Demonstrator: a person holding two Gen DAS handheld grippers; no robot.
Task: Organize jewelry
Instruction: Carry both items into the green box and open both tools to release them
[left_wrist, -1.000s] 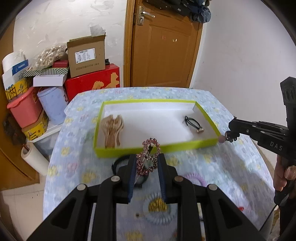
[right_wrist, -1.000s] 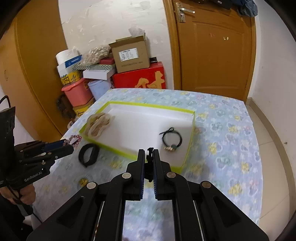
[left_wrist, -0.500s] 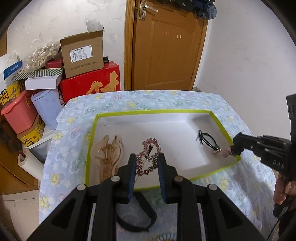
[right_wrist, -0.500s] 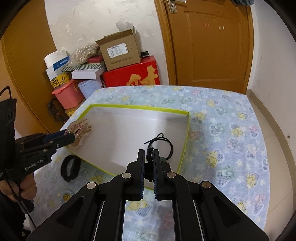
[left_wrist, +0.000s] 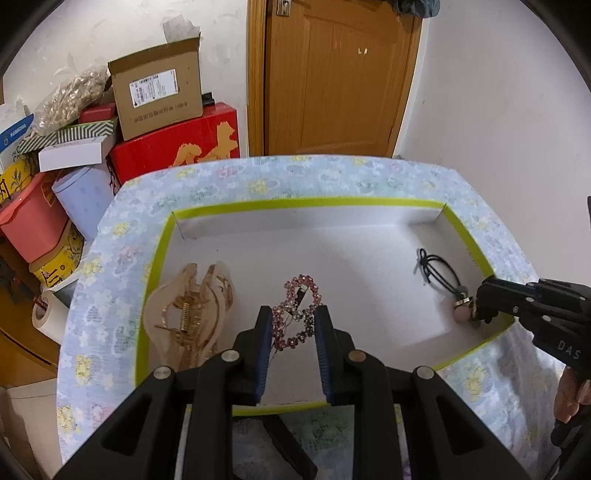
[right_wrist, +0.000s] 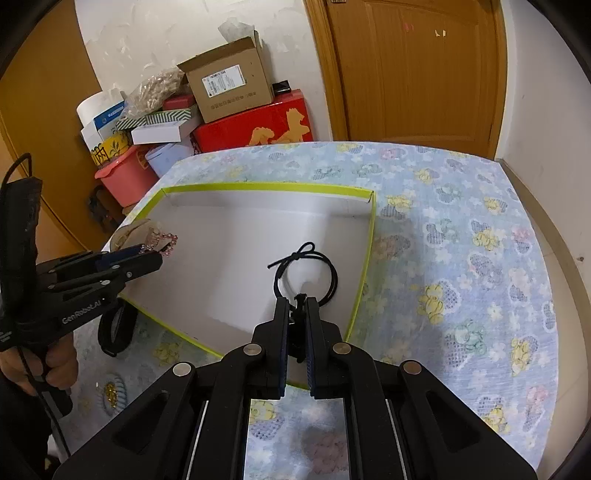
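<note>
Pink rhinestone clip (left_wrist: 297, 312); lime-rimmed white tray (left_wrist: 332, 202)

Two fisheye views, each riding on a hand-held gripper and aimed forward and steeply down along its fingers. Left wrist view: set close above the near left part of the green-rimmed tray (left_wrist: 306, 202), facing the far door (left_wrist: 332, 74). Right wrist view: close over the tray's near right corner, facing the same way. Shared by both: tray, flowered tablecloth (right_wrist: 461, 229), stacked boxes (right_wrist: 229, 88) far left, door, and the opposite gripper at the frame edge.
</note>
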